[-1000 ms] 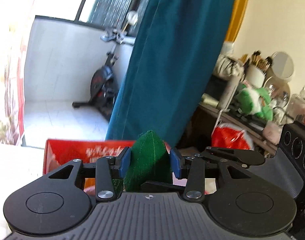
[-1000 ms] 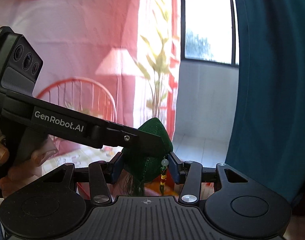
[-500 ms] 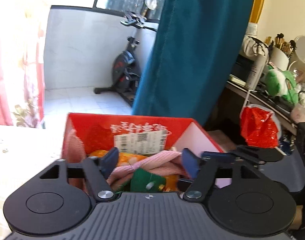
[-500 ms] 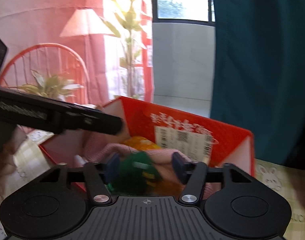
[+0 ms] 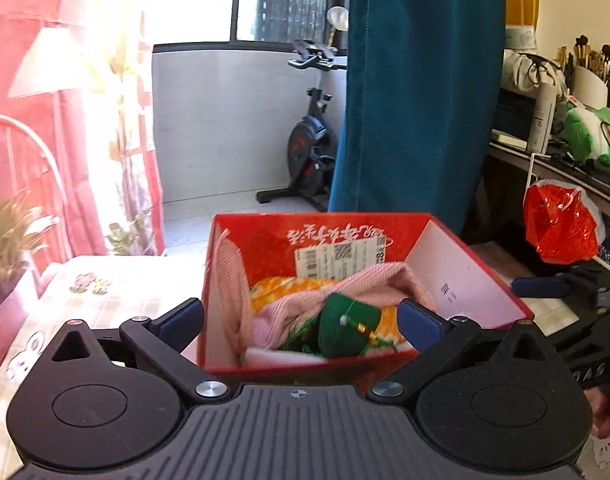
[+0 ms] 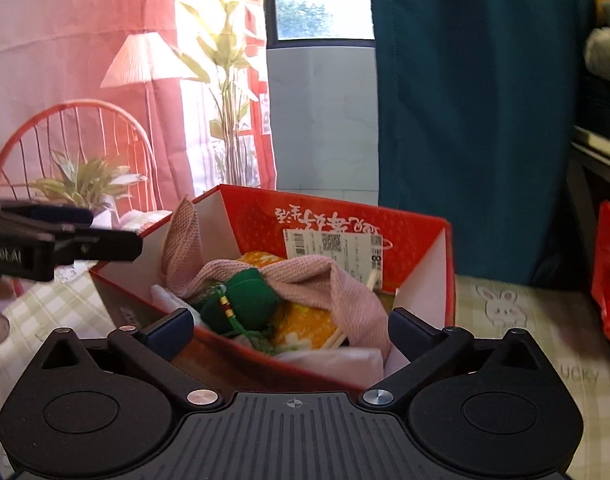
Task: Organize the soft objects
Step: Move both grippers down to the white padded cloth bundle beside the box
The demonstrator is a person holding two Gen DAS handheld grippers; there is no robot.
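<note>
A red box (image 5: 261, 236) (image 6: 417, 232) stands on the table. Inside lie a pink knitted cloth (image 5: 289, 304) (image 6: 305, 276), an orange soft item (image 5: 273, 288) (image 6: 309, 320) and a green stuffed pouch (image 5: 345, 332) (image 6: 249, 300) with a beaded cord. My left gripper (image 5: 301, 324) is open and empty just before the box's near wall. My right gripper (image 6: 291, 330) is open and empty at the box's near corner. Each gripper shows at the edge of the other's view, the right one (image 5: 557, 286) and the left one (image 6: 61, 236).
The table has a checked cloth with rabbit prints (image 6: 501, 304). A red plastic bag (image 5: 561, 224) hangs at the right. A teal curtain (image 5: 417, 88), an exercise bike (image 5: 309, 148), a potted plant (image 6: 85, 184) and a red wire chair (image 6: 65, 148) stand beyond.
Both grippers held the green pouch in the air a second ago. They have opened, the pouch has dropped into the red box, and both grippers have drawn back.
</note>
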